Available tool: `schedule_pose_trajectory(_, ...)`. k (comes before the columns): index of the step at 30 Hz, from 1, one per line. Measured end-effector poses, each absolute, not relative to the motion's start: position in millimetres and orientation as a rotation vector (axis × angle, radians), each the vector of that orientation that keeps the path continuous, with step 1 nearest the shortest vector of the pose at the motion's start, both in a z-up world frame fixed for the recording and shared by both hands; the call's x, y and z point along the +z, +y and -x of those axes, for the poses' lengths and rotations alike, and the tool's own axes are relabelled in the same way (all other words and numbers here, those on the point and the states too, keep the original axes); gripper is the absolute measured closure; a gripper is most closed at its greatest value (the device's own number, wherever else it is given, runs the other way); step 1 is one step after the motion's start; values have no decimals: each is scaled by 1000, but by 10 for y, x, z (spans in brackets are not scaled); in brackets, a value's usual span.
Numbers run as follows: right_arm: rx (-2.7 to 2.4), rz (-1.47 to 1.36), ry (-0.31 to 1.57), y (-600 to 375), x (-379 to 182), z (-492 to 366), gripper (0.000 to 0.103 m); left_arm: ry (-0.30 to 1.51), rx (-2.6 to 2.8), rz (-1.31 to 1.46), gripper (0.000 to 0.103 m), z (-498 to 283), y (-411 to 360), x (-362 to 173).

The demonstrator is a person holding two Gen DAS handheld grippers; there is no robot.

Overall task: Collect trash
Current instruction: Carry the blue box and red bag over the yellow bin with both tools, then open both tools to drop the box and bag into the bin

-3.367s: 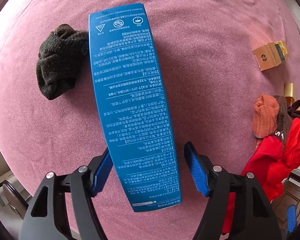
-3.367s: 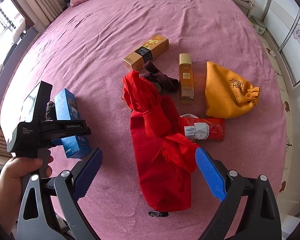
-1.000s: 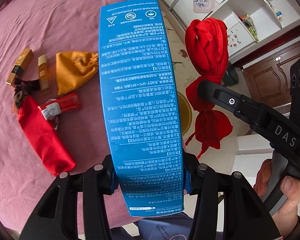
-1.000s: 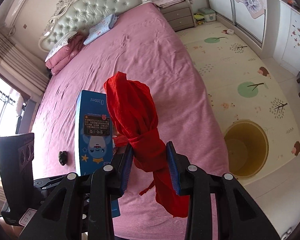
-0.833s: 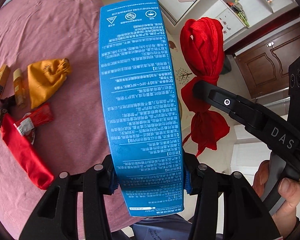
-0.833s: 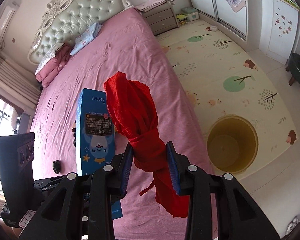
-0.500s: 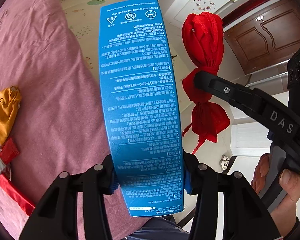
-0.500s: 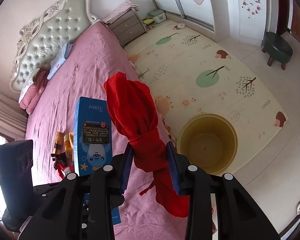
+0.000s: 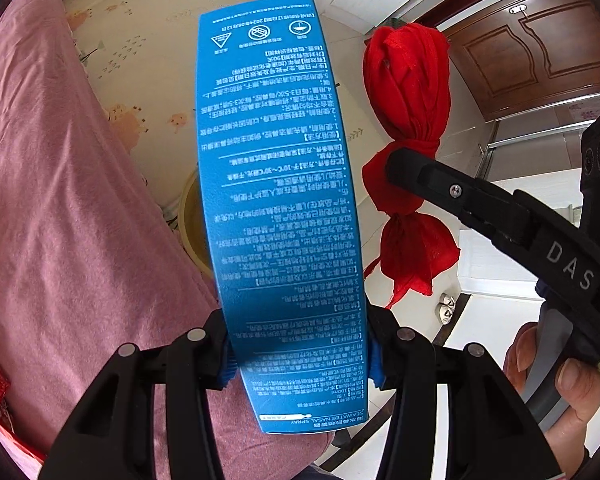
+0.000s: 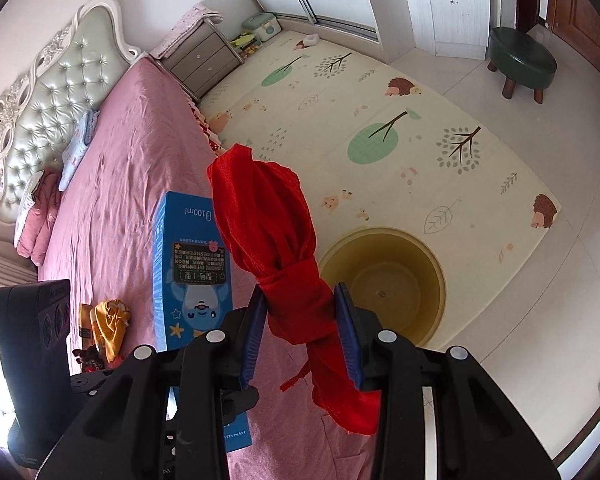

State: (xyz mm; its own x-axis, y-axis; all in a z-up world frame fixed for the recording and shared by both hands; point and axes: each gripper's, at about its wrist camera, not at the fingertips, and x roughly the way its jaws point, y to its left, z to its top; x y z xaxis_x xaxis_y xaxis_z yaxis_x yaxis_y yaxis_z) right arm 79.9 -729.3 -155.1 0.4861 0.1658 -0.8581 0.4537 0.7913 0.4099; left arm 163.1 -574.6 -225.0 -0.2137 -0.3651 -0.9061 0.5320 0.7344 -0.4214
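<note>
I hold two things, one in each hand. My left hand-held gripper (image 9: 300, 354) is closed on one tall blue box (image 9: 278, 200), its blue pads pressed against the box's lower sides, and the box stands up from the jaws with its printed back toward the camera. My right hand-held gripper (image 10: 300, 336) clamps one red cloth bundle (image 10: 268, 224) at its knotted waist, the bulk above the pads and a loose tail hanging below. Its jaws have just eased open a little, yet the knot sits squeezed between them.

One round yellow bin (image 10: 384, 284) stands on the patterned play mat (image 10: 400, 136) beside the pink bed (image 10: 128, 160), empty as far as I can see, and the red bundle shows just left of its rim in the right wrist view (the blue box is further left, over the bed's edge).

Left on the bed I count one yellow pouch (image 10: 110, 322), one gold box beside it, and a dark scrap too small to tell. One green stool (image 10: 522, 58) stands on the tiles.
</note>
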Motion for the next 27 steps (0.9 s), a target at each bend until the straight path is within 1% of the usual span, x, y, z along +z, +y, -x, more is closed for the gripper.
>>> schedule_pose_trajectory(2,-212,-671,1056,-7351,-1538,-788,52,1610,-821,-152,44,-1733,-5768,-2362)
schedule_pose_trajectory(3,-223,-669,1051,-7382,-1532,-783,52,1618,-809,-151,31,-1775,-5772,-2405)
schedule_pose_trajectory(4,-232,-667,1051,-7409,-1532,-775,52,1617,-791,-145,29,-1813,-5764,-2435)
schedule_pose_trajectory(9,-264,-691,1048,-7527,-1537,-702,52,1633,-751,-159,29,-1916,-5730,-2567)
schedule_pose_trajectory(14,-268,-696,1055,-7480,-1512,-680,52,1624,-747,-182,28,-1890,-5624,-2530)
schedule_pose_trajectory(24,-174,-643,1048,-7028,-1251,-763,52,1585,-720,-130,28,-1658,-5254,-2122)
schedule_pose_trajectory(27,-130,-621,1052,-6816,-1171,-802,52,1556,-681,-119,26,-1632,-5053,-2023)
